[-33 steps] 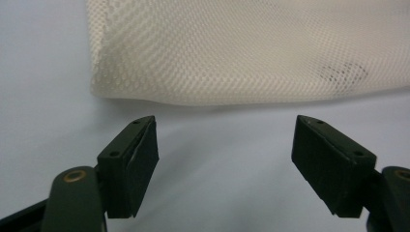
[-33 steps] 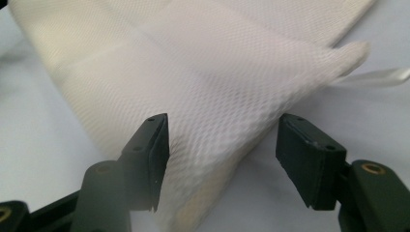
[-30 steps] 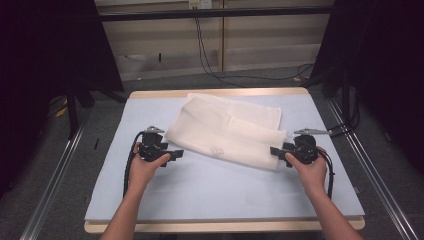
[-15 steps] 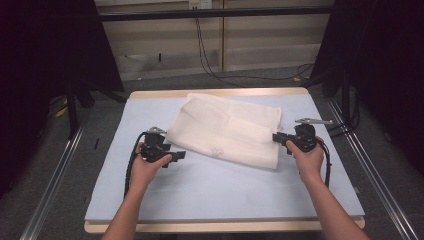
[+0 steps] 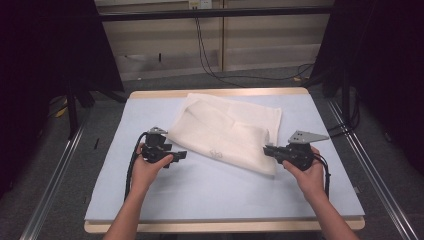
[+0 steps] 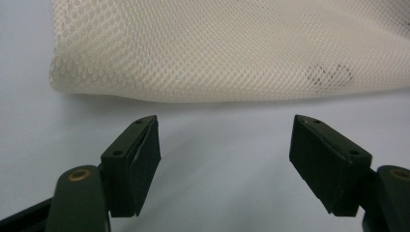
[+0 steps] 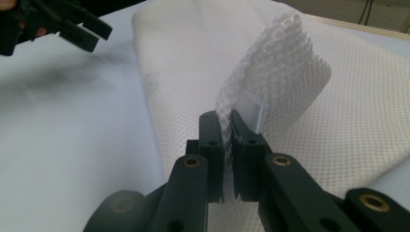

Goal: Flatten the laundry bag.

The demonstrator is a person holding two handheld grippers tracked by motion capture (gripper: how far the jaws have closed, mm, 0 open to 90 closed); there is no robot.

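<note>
White mesh, looks like a laundry bag [image 5: 227, 131], lies flattened across the middle-to-far part of the pale blue table [image 5: 200, 185], with its near right corner just off the surface. So the job seems to be handling or folding this bag, and I'd say it's barely started.

What's done: the right gripper [image 5: 270, 150] has just been closing, and its jaws are now clamped on that near right corner. In the right gripper view you can see the mesh [image 7: 275, 63] bunched up and standing between the pads, with a little white tag [image 7: 252, 110] caught in there too. So one corner is secured.

What's left: pretty much everything else. The left gripper [image 5: 181, 155] sits at the near left edge of the bag with its fingers [image 6: 135, 162] apart. In its own view the mesh edge [image 6: 217, 58] lies just beyond the tips, not touching them, nothing between. My guess is it has to grab its side next, and then the actual lift or fold can happen. The bag is flat with only soft wrinkles, no fold made yet as far as I can tell.

Count-wise: one mesh bag, one table, two grippers, two hands. There's also a small dark mark [image 5: 216, 153] on the bag near its near edge, can't make out what it is.
</note>
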